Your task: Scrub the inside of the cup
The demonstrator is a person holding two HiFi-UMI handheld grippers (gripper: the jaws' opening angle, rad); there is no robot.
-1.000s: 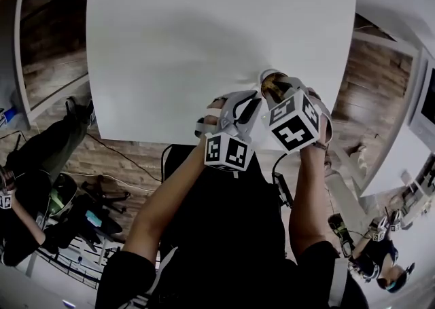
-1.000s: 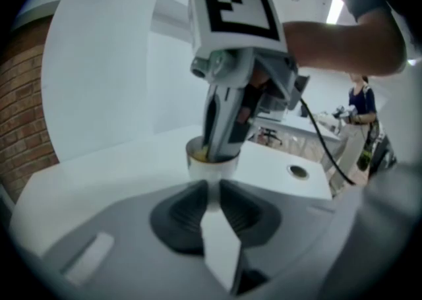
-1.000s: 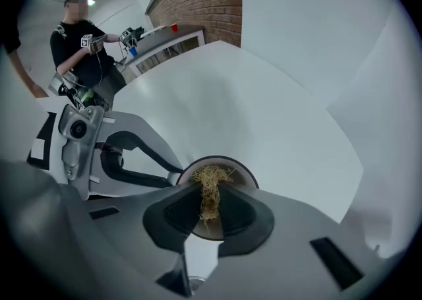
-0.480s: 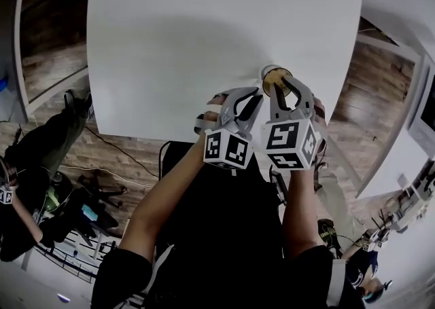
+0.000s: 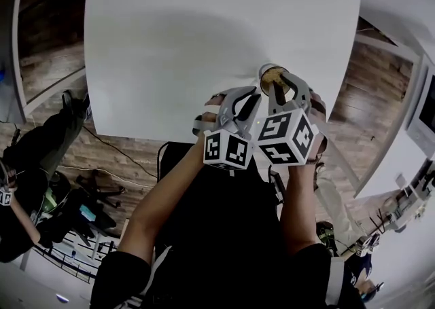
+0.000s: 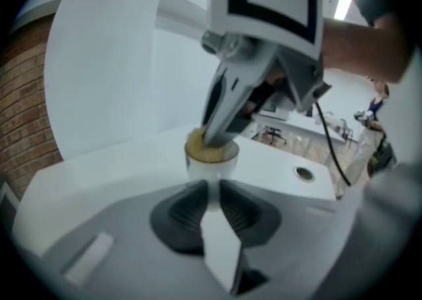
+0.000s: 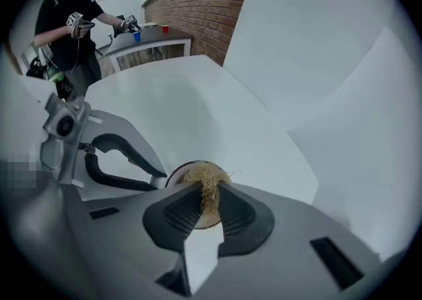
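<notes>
A small white cup [image 5: 266,70] stands near the white table's [image 5: 204,29] front right edge. My left gripper [image 5: 254,102] is shut on the cup's near side; in the left gripper view the cup [image 6: 212,165] sits just beyond its pads [image 6: 191,210]. My right gripper [image 5: 281,87] reaches down into the cup from above, shut on a straw-coloured fibre scrubber [image 7: 207,186]. The scrubber [image 6: 198,148] fills the cup's mouth, and the right gripper's tips [image 6: 217,135] are sunk in it. In the right gripper view the cup's rim [image 7: 175,173] shows beneath the fibres, with a left finger [image 7: 155,180] against it.
The person's body is close against the table's front edge. A round hole [image 6: 303,173] is set in the tabletop to the cup's right. Another person [image 7: 69,22] with grippers stands by a far counter with a blue cup [image 7: 136,36]. Wooden floor surrounds the table.
The right gripper has swung over the cup: its marker cube moved left and towards the person, then turned slightly. The cup and the left gripper have stayed in place.
</notes>
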